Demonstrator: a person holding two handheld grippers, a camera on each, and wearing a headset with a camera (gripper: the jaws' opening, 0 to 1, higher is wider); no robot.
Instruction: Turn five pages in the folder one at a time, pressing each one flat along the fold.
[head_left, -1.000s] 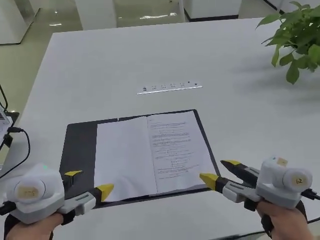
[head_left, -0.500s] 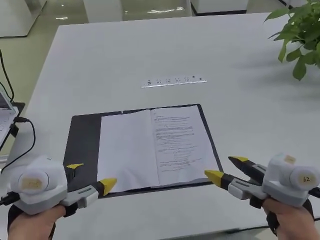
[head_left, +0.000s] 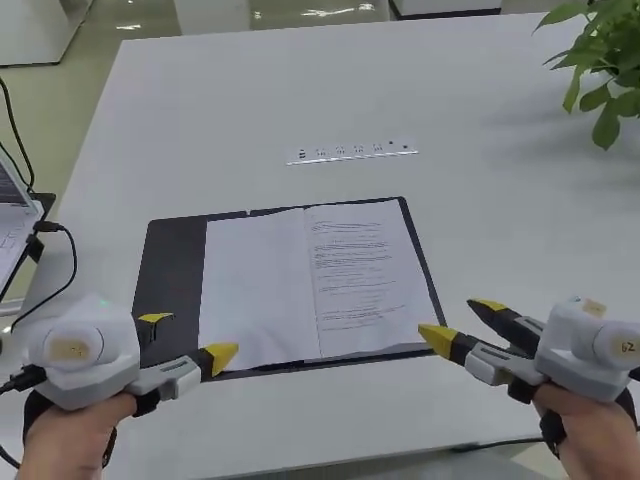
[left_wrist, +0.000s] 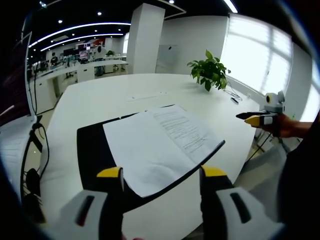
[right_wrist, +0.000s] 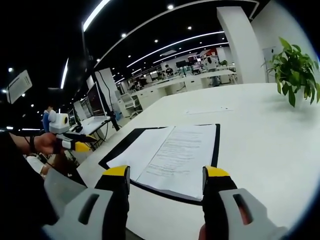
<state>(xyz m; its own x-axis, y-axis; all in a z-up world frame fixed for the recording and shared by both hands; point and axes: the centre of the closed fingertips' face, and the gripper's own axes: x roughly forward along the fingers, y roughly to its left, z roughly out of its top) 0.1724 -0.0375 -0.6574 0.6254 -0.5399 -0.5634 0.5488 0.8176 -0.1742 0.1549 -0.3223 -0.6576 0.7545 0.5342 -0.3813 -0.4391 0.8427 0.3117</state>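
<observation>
black folder (head_left: 170, 285) lies open ahead, printed page (head_left: 362, 270) nearest the right gripper (head_left: 462, 322), its jaws and the left gripper's (head_left: 186, 337) spread empty.

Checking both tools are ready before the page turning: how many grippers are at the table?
2. The left gripper is by the near left corner of the folder; the right gripper is off its near right corner. Both are open, holding nothing.

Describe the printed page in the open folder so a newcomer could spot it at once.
On the white table, just nearer the person than the socket strip, lies an open black folder. The printed page is its sheet on the side toward the plant; unlike the blank sheet beside it, it carries lines of small text.
</observation>
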